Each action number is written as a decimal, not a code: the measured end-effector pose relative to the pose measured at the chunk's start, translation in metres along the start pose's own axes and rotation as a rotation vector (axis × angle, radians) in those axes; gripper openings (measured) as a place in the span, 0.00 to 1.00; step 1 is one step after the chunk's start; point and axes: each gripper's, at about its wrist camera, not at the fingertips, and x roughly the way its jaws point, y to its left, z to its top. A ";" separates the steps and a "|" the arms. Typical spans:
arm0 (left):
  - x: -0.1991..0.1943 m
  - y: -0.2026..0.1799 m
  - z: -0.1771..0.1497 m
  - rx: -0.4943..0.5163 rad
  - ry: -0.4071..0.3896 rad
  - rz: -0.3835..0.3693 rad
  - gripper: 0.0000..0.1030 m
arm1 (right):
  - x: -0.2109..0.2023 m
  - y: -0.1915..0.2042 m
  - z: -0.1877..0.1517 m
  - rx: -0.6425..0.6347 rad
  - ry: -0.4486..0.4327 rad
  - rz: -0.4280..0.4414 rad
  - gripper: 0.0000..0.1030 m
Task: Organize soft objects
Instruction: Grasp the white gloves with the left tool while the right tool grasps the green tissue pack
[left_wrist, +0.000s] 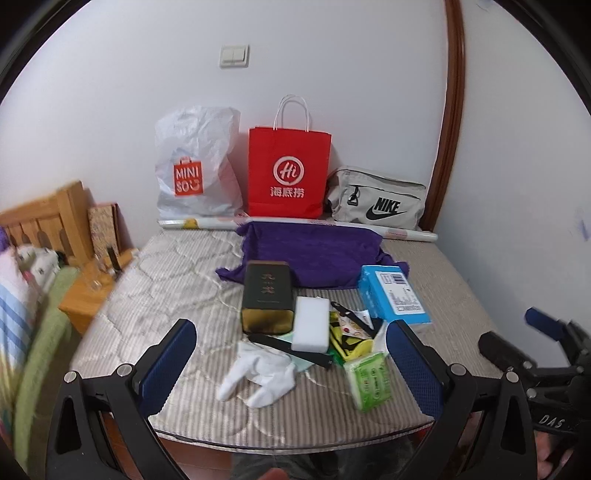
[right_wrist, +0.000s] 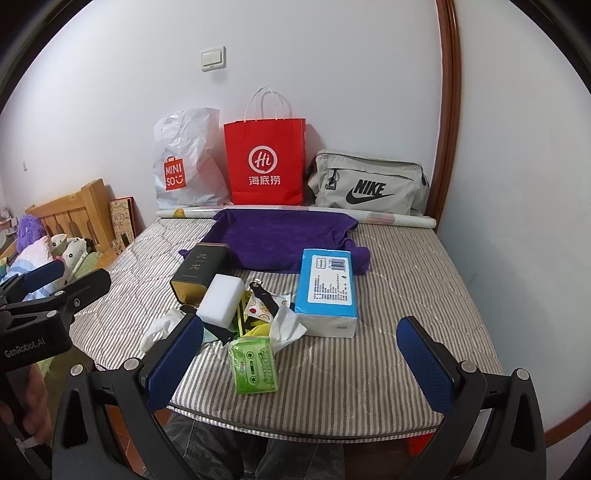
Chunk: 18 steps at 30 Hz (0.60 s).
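Observation:
A pile lies on the striped mattress (left_wrist: 166, 288): white socks (left_wrist: 258, 373), a green tissue pack (left_wrist: 369, 380), a white sponge block (left_wrist: 312, 325), a dark tin (left_wrist: 267, 295), a blue box (left_wrist: 395, 291) and a yellow patterned pouch (left_wrist: 351, 332). A purple towel (left_wrist: 314, 254) is spread behind them. My left gripper (left_wrist: 291, 358) is open, held above the near edge facing the pile. My right gripper (right_wrist: 299, 354) is open and empty, with the green tissue pack (right_wrist: 255, 363) and blue box (right_wrist: 327, 284) ahead of it.
Against the wall stand a white Miniso bag (left_wrist: 195, 166), a red paper bag (left_wrist: 288, 173) and a grey Nike bag (left_wrist: 376, 199), with a rolled sheet (left_wrist: 207, 223) in front. A wooden bedside table (left_wrist: 88, 291) and a second bed are at left.

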 end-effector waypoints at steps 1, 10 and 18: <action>0.003 0.003 0.000 -0.016 0.009 -0.019 1.00 | 0.003 0.000 -0.001 -0.001 0.003 0.006 1.00; 0.043 0.038 -0.013 -0.102 0.090 -0.031 1.00 | 0.044 -0.004 -0.014 0.018 0.072 0.050 1.00; 0.087 0.070 -0.032 -0.153 0.184 0.012 1.00 | 0.096 0.013 -0.037 -0.024 0.153 0.159 1.00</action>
